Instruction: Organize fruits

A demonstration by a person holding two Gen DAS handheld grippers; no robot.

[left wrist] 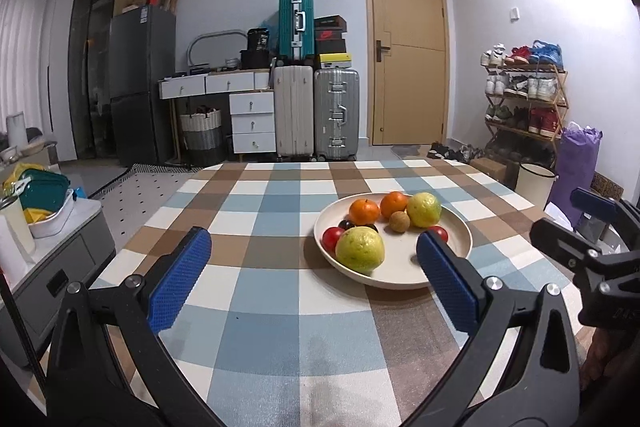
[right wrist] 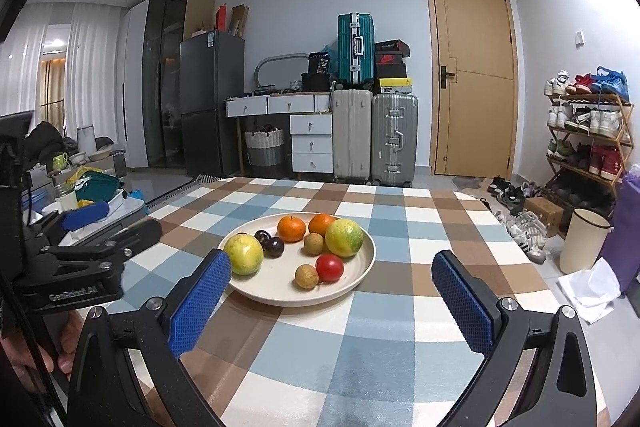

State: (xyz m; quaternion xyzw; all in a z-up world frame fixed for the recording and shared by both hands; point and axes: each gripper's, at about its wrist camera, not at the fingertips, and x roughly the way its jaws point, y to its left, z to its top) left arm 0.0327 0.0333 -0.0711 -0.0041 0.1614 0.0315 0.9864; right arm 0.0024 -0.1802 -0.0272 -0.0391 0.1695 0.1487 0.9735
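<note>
1. Both grippers, left gripper and right gripper, hover with fingers spread wide, holding nothing.
2. Fruits sit in the plate just ahead.
3. I'd approach the nearest guava slowly, closing gently to avoid rolling it.

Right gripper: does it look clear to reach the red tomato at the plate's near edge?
Probably yes. The right gripper is open, and the red tomato sits near the plate rim facing it.
</note>
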